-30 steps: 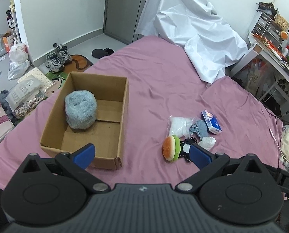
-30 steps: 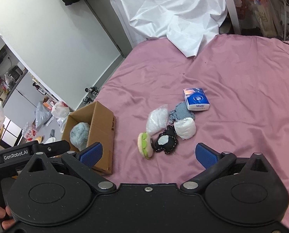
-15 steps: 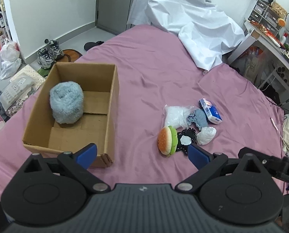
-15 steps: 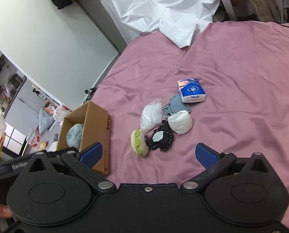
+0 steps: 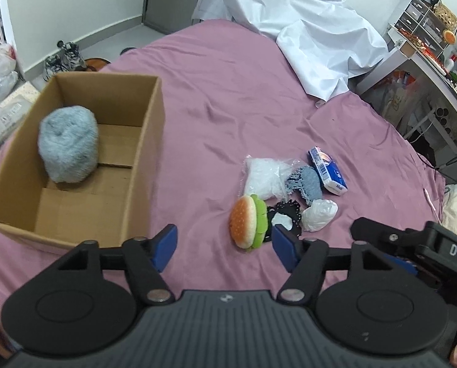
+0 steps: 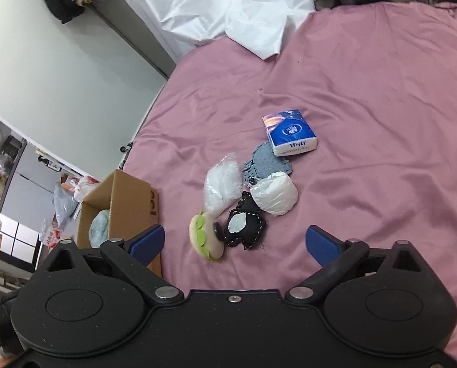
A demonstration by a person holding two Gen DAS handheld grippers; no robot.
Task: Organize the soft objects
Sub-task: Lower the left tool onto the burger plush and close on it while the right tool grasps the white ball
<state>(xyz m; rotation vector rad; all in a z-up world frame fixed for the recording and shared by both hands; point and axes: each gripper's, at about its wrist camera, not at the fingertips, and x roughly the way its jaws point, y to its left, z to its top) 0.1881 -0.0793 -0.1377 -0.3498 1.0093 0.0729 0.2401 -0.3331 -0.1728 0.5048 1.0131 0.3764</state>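
Both grippers hang over the pink bed [image 5: 228, 98], and nothing is gripped. The left gripper [image 5: 224, 247] has its jaws closing with only bare sheet between them; the burger toy [image 5: 248, 220] sits just ahead of its right-hand jaw, not inside the gap. The right gripper [image 6: 234, 242] is wide, its jaws starting to close, and the burger toy [image 6: 205, 239] and the black patch [image 6: 243, 227] lie just ahead of the gap, untouched.

The likely step is picking one soft piece from the pile and carrying it to the cardboard box [image 5: 148, 141], which stands ahead and to the left of the left jaws and already holds a fluffy blue-grey roll [image 5: 69, 147]. To do it well, I would reopen the left jaws, shift them right until the burger toy is centred, then come down and squeeze across its narrow width so the plush does not slip out.

The pile is tight: the black patch touches the burger toy, and the clear bag of white stuffing [image 5: 263, 178], the blue knitted piece [image 5: 306, 182] and the white bundle [image 5: 319, 214] crowd behind it, so a careless grab may drag a neighbour. The tissue pack [image 5: 328, 171] lies at the far edge of the pile. In the left view the right gripper's arm sits just right of the jaws, so the two tools could bump over the same pile. A white sheet [image 5: 305, 36] lies far ahead, well clear.
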